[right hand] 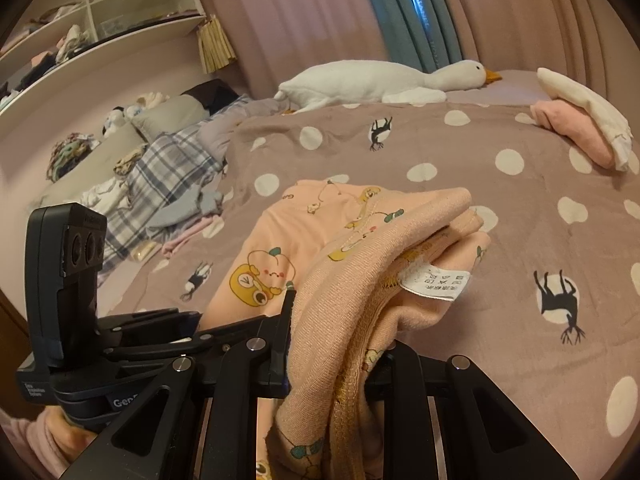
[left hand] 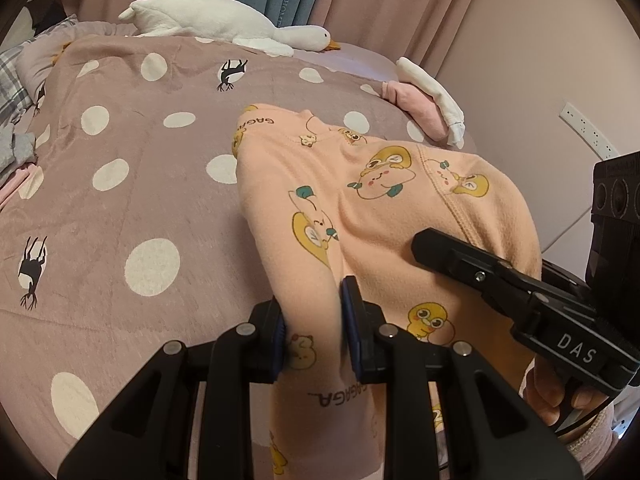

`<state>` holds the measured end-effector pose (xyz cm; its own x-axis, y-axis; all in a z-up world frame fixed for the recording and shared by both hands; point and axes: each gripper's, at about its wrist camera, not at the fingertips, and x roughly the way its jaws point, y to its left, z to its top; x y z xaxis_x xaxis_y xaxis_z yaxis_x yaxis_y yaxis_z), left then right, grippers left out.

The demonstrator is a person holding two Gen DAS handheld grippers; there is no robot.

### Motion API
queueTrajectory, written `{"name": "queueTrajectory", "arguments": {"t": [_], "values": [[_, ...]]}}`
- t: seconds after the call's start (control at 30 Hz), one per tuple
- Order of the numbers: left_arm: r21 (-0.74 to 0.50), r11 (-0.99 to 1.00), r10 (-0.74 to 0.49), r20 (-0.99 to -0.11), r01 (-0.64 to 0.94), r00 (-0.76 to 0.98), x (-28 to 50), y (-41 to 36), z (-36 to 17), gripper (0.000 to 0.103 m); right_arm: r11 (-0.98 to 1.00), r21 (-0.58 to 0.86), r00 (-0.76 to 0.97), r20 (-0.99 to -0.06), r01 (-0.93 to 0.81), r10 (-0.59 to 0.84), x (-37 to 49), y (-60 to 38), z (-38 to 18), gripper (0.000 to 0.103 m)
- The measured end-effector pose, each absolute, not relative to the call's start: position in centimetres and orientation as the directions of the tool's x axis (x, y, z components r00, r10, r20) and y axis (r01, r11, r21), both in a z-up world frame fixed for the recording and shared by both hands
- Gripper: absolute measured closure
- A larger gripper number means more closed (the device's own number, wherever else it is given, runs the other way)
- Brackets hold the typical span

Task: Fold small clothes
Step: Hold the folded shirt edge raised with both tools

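A peach baby garment (left hand: 360, 216) printed with yellow cartoon ducks lies partly lifted over the mauve polka-dot blanket (left hand: 140, 208). My left gripper (left hand: 316, 332) is shut on its near left edge. My right gripper (right hand: 336, 356) is shut on the garment's (right hand: 360, 288) other near edge, where a white care label (right hand: 436, 280) hangs out. The right gripper also shows in the left wrist view (left hand: 460, 256), lying against the cloth. The garment's far end with the neckline rests on the blanket (right hand: 460, 152).
A white plush goose (left hand: 224, 24) lies at the bed's far edge. Folded pink and white clothes (left hand: 428, 100) sit at the far right. A plaid cloth and loose clothes (right hand: 160, 184) are piled at the left, below shelves (right hand: 100, 12). Curtains (right hand: 320, 12) hang behind.
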<state>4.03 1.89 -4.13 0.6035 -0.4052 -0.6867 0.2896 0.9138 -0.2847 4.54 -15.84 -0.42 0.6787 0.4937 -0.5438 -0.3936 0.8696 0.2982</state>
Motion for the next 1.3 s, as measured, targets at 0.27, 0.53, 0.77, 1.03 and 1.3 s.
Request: {"name": "queueTrajectory", "arguments": {"t": [0.27,0.53,0.77,1.03,1.3], "values": [[-0.273,0.917,-0.398,-0.685,0.292,0.61,4.7,1.9,-4.0,0.078,0.87,0.299,0.68,-0.543,-0.391,0.492,4.6,-15.6,-0.4,0.08],[-0.267,0.919,-0.394,-0.686,0.292,0.612,5.3,1.8,-4.0,0.078,0.87,0.3,0.68,-0.543,-0.391,0.493,4.6,-15.6,-0.4,0.08],[-0.267,0.919,-0.392,-0.687,0.289,0.612,5.8,1.9,-4.0,0.078,0.869,0.3,0.679,-0.543,-0.393,0.494,4.7,-15.5,-0.4,0.08],[-0.261,0.924,-0.381,-0.693,0.279,0.612,6.5,2.2,-4.4,0.078,0.866,0.302,0.671,-0.548,-0.398,0.5,5.6,-15.5,-0.6,0.08],[-0.25,0.931,-0.364,-0.7,0.267,0.614,7.2,2.5,-4.9,0.078,0.862,0.305,0.662,-0.552,-0.405,0.507,6.1,-15.1,-1.0,0.08]]}}
